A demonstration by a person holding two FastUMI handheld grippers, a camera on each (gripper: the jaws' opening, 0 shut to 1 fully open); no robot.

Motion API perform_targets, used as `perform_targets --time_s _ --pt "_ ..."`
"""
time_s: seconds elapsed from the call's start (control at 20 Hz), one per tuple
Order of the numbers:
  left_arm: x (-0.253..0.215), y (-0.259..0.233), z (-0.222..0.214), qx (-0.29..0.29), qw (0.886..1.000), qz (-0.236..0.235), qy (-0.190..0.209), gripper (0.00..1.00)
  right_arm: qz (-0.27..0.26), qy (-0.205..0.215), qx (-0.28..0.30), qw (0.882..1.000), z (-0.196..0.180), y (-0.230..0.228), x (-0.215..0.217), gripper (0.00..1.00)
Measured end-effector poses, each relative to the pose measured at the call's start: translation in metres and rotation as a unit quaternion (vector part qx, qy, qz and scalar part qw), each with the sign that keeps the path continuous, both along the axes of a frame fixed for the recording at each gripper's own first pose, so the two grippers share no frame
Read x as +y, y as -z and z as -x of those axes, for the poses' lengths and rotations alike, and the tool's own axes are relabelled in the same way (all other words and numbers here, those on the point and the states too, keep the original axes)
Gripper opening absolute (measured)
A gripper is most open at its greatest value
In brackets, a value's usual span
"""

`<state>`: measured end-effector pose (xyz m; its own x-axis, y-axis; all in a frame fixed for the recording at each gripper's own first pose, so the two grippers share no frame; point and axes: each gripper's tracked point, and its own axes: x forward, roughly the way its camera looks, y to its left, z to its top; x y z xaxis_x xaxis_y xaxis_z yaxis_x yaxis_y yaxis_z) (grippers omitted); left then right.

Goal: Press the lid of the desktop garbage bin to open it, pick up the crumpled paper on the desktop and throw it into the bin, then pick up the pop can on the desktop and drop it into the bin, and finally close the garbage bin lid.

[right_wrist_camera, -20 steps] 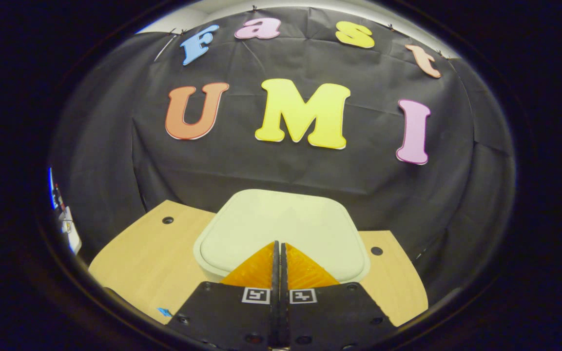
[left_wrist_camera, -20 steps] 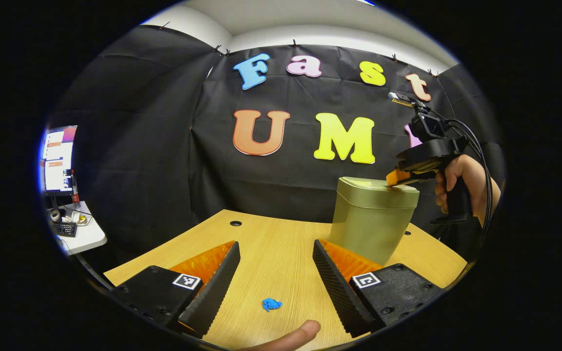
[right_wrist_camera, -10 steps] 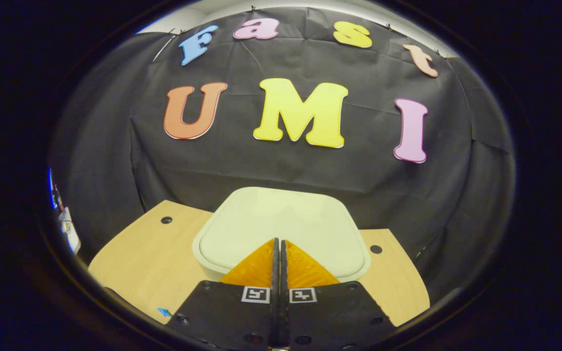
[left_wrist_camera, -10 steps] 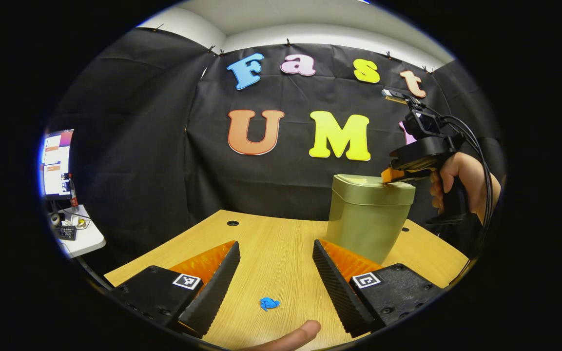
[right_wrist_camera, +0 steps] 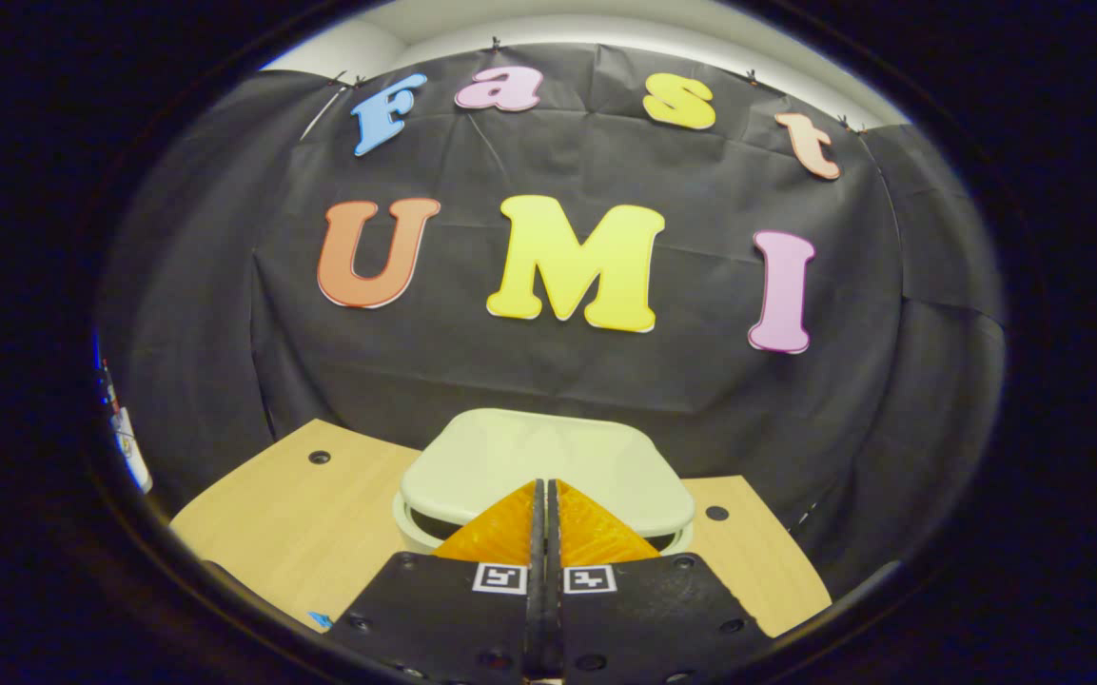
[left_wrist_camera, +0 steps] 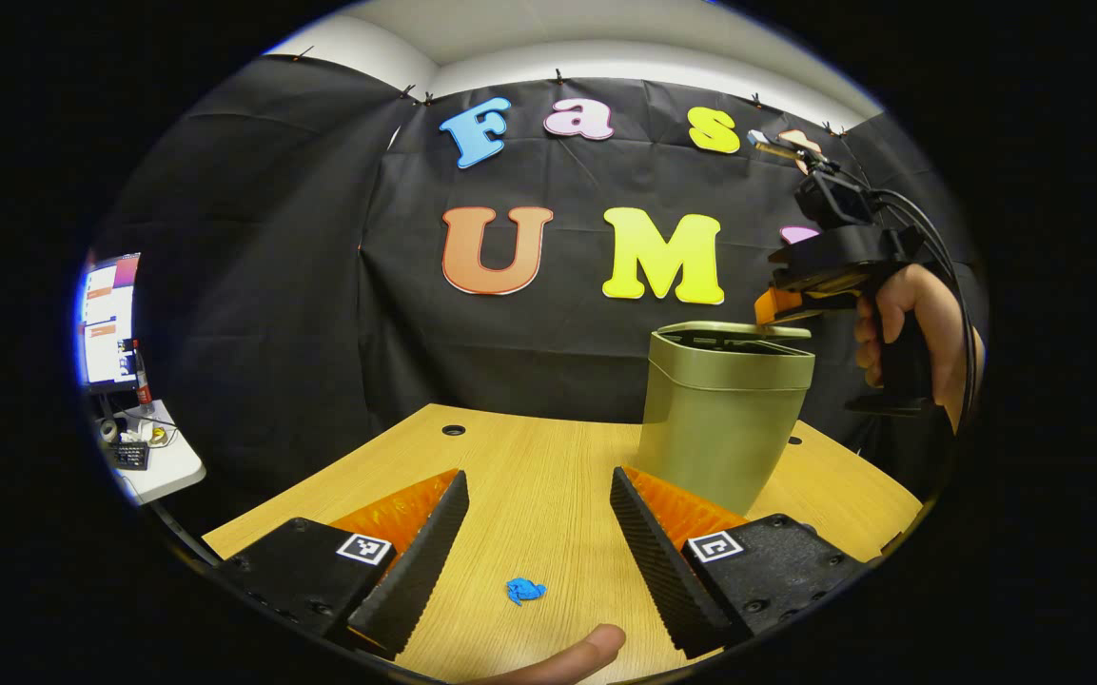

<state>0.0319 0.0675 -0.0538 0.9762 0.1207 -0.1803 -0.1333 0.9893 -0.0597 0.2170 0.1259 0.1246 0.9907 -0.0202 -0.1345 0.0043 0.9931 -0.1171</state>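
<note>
The green-grey bin [left_wrist_camera: 719,428] stands on the wooden table, to the right of my left gripper [left_wrist_camera: 537,479], which is open and low over the tabletop. A small blue crumpled paper [left_wrist_camera: 524,591] lies on the table in front of it, between its fingers. The bin's lid [left_wrist_camera: 736,331] is ajar, with a dark gap under it. The right gripper [left_wrist_camera: 769,306], held by a hand [left_wrist_camera: 910,314], hovers just above the lid's right edge. In the right gripper view, the right gripper [right_wrist_camera: 542,485] is shut and empty over the raised lid [right_wrist_camera: 548,461]; the blue paper [right_wrist_camera: 320,619] peeks in at the lower left.
The wooden table [left_wrist_camera: 529,447] has small round holes near its far edge [right_wrist_camera: 319,457]. A side desk with a monitor [left_wrist_camera: 110,323] stands far left. A person's fingertip [left_wrist_camera: 578,655] shows at the bottom of the left gripper view.
The right gripper has risen off the lid. The lid, flat and shut before, has popped up ajar. My left gripper has barely moved.
</note>
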Motion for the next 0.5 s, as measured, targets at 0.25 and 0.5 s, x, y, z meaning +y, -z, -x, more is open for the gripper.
perform_targets --time_s 0.25,0.5 --pt "-0.007 0.002 -0.003 0.001 1.000 0.017 0.016 0.97 -0.038 -0.007 -0.017 0.999 0.050 -0.015 -0.002 0.00" --pt "-0.003 -0.003 -0.001 -0.006 1.000 0.002 0.014 0.96 -0.076 -0.039 -0.009 0.996 0.094 -0.007 0.000 0.04"
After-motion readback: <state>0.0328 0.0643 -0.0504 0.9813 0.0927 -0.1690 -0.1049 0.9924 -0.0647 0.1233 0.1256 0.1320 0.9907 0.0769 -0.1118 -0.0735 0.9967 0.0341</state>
